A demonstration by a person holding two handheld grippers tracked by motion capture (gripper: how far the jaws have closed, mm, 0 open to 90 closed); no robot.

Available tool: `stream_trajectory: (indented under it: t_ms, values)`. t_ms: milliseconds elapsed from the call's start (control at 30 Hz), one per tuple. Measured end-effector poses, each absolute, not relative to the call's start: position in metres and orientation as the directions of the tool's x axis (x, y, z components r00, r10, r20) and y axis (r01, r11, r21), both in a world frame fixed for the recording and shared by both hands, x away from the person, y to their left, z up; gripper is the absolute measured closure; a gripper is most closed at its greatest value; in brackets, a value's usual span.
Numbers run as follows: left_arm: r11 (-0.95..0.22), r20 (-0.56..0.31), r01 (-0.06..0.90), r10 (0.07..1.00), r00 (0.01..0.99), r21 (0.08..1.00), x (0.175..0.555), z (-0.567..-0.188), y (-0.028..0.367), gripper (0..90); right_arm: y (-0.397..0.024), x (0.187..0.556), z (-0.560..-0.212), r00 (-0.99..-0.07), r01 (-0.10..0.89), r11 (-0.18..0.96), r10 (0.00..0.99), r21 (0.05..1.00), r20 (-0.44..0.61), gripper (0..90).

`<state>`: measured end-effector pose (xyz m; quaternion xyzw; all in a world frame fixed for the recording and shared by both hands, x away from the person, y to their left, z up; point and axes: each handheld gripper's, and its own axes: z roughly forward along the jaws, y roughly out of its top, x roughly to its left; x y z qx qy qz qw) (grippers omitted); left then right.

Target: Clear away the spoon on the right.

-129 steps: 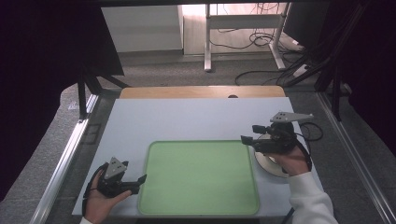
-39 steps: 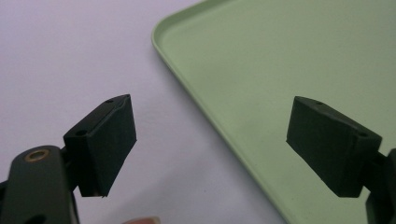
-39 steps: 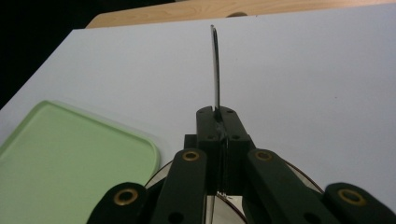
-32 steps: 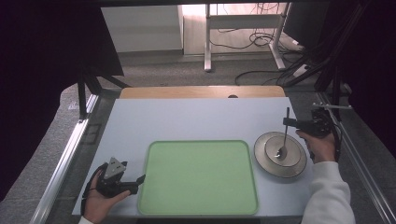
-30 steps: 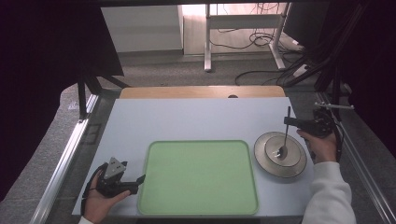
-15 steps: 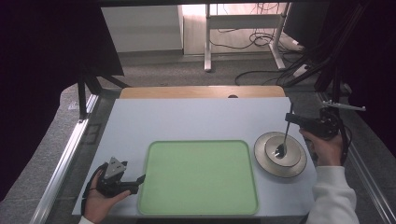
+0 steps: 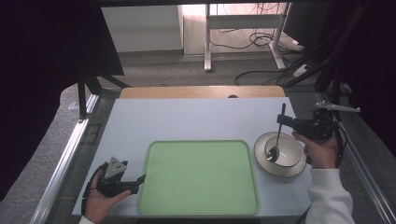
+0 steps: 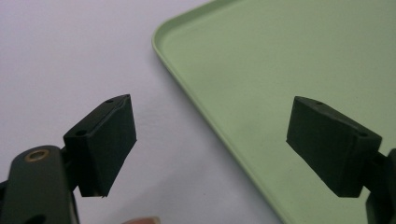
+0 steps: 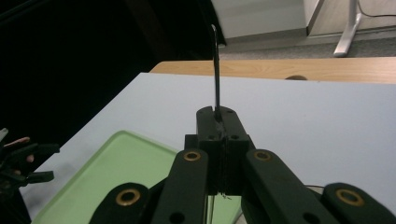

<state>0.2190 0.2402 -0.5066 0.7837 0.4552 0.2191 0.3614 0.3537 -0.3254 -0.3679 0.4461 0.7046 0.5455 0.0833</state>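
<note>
Spoon (image 7: 277, 136): right gripper (image 7: 283, 119) clenching its handle, bowl end dipping into bowl (image 7: 280, 153) at tray's (image 7: 198, 177) 3 o'clock. Left gripper (image 7: 138, 180): resting released at tray's 8 o'clock on worktop (image 7: 187, 121).

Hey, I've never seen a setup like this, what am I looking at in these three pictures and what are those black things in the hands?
A person sits at a white table and holds a hand-operated tool in each hand; each tool ends in two black jaws. One picture is taken from above the table. The other two come from small cameras riding on the tools, looking along their jaws.

On the table lie a green tray and, to its right, a shallow bowl.

The right tongs are shut on the handle of a dark spoon, whose scoop end hangs down into the bowl; whether it touches the bowl I cannot tell. The left tongs stand open, holding nothing, by the tray's near left corner.
</note>
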Motion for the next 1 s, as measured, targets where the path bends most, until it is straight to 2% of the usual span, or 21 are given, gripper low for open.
stream_trajectory:
  t_ms: [500,1000]
  values:
    - [-0.316,0.010,0.558,0.876,0.482,0.767,0.219,-0.506,0.242,15.5,-0.281,0.333,-0.385,-0.625,0.591,0.043,0.655,0.805,0.424,89.7]
    - [-0.320,0.010,0.555,0.872,0.489,0.768,0.219,-0.505,0.240,15.5,-0.254,0.329,-0.407,-0.608,0.642,0.031,0.629,0.766,0.485,89.7]
